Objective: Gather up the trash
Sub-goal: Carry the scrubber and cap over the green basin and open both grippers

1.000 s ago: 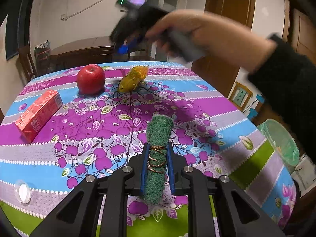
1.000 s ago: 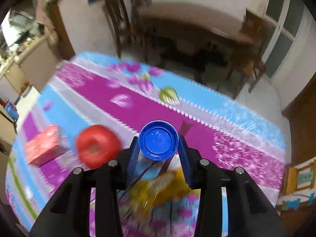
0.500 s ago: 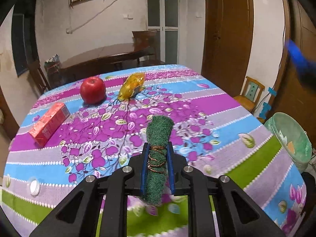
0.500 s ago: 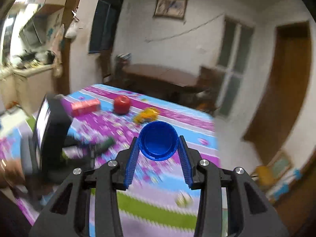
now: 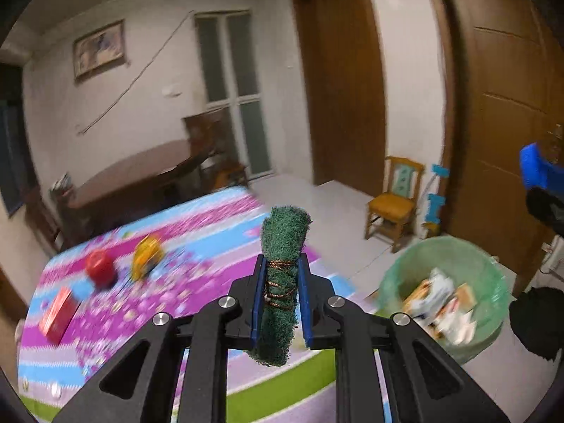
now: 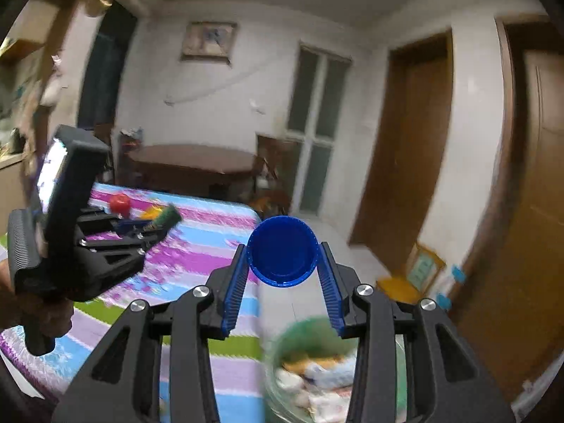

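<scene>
Both my tongs loaded, off the worktop's edge near the bin.

The worktop (image 5: 218, 218), in a floral purple-striped cloth, carries a red carton (image 5: 58, 312), a red apple (image 5: 101, 272) and a yellow wrapper (image 5: 146, 257). The green-lined trash bin (image 5: 405, 275) stands on the floor just beside it, with wrappers inside. My left tongs (image 5: 281, 303) are clenched on a rolled green scouring pad (image 5: 282, 246) bound with wire; my right tongs (image 6: 283, 275) grasp a blue bottle cap (image 6: 282, 250) above the bin.

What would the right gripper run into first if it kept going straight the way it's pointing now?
Nothing close, it seems. The right gripper, shut on the blue cap, points over bare floor toward the far wall; the green bin sits below that line. Depth is uncertain.
</scene>
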Motion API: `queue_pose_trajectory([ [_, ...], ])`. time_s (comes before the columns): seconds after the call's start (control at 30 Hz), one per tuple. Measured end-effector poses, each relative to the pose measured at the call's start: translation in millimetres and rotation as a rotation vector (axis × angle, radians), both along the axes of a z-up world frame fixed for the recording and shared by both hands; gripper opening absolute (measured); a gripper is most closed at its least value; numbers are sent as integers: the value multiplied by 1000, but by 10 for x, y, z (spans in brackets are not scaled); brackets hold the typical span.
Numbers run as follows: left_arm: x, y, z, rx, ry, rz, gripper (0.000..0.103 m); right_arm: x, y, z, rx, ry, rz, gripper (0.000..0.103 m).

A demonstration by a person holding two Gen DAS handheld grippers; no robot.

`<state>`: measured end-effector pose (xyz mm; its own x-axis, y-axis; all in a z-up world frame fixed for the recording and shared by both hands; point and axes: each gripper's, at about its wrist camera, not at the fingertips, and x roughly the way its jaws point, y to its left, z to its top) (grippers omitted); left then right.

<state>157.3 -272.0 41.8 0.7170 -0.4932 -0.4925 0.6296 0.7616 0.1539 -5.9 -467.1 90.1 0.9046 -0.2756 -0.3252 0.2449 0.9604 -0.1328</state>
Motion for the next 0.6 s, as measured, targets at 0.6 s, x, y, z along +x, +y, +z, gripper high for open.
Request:
queue_pose_trajectory([
  [0.6, -127, -2094, -692, 205, 216, -438, 18, -218, -1622, -715, 397, 284, -180, 38],
])
